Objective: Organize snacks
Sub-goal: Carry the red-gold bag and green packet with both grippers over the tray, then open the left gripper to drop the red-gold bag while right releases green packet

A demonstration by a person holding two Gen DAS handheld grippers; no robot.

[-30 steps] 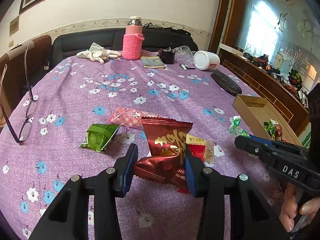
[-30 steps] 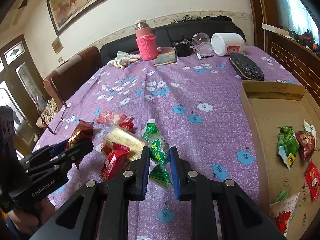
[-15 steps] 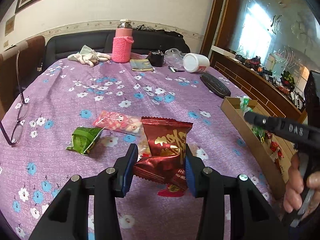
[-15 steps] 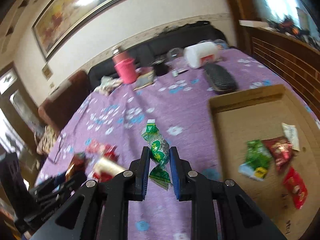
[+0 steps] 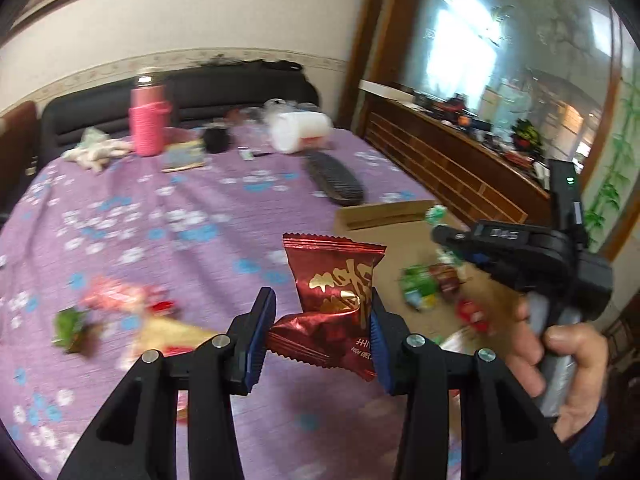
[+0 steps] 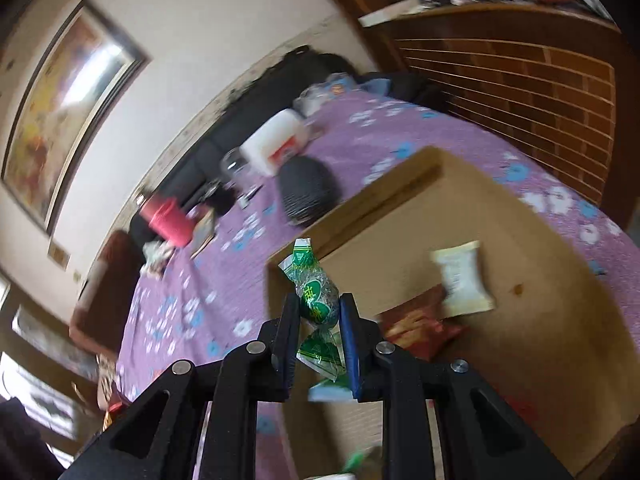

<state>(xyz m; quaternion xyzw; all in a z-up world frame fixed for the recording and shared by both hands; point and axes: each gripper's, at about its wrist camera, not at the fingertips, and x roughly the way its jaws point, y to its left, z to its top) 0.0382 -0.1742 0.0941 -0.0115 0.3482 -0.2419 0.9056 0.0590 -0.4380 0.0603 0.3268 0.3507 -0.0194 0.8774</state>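
Wrappers light, crinkly, slippery. L gripper (image 5: 322, 334) pinches red packet (image 5: 334, 304) low, foil buckling; R gripper (image 6: 319, 330) pinches green candy (image 6: 316, 296) mid-body, over box (image 6: 540, 320).

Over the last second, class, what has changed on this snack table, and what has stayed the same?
The right hand-held gripper has carried its green candy from above the purple tablecloth to over the cardboard box. The left hand-held gripper has swung rightward toward that box with its red packet. Both grips stayed clamped; nothing was released. The loose snacks remain on the cloth.
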